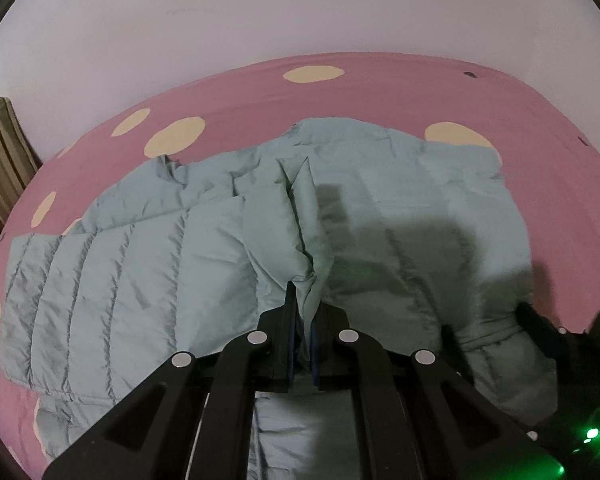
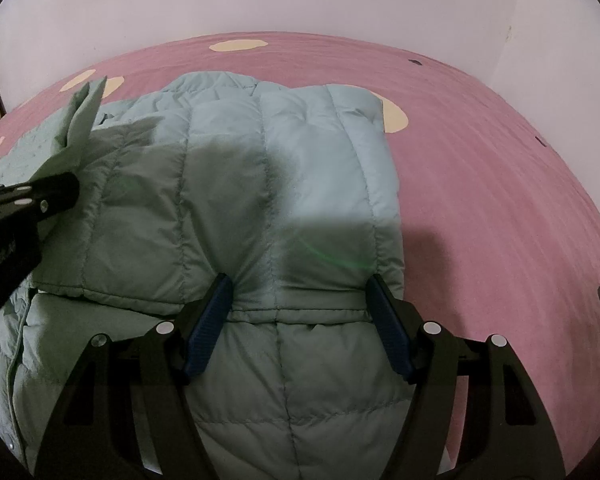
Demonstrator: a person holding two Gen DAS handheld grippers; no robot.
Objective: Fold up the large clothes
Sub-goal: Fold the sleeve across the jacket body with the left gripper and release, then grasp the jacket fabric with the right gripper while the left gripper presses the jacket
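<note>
Low in the frame, the left gripper (image 1: 303, 312) pinches a raised fold of the pale green jacket (image 1: 148, 264) while the right gripper (image 2: 298, 292) gapes over its folded side, so folding on the pink bedsheet (image 2: 500, 152) beyond seems partway, one sleeve still spread.

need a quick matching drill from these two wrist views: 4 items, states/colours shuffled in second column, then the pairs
Items:
1. left gripper
2. right gripper
3. puffer jacket
4. bedsheet

States:
A. pink with cream spots
B. fingers wide apart, straddling a quilted panel
C. shut on a pinched fold of fabric
D. pale blue-green, quilted, spread on the bed

Pairs: 1-C, 2-B, 3-D, 4-A
</note>
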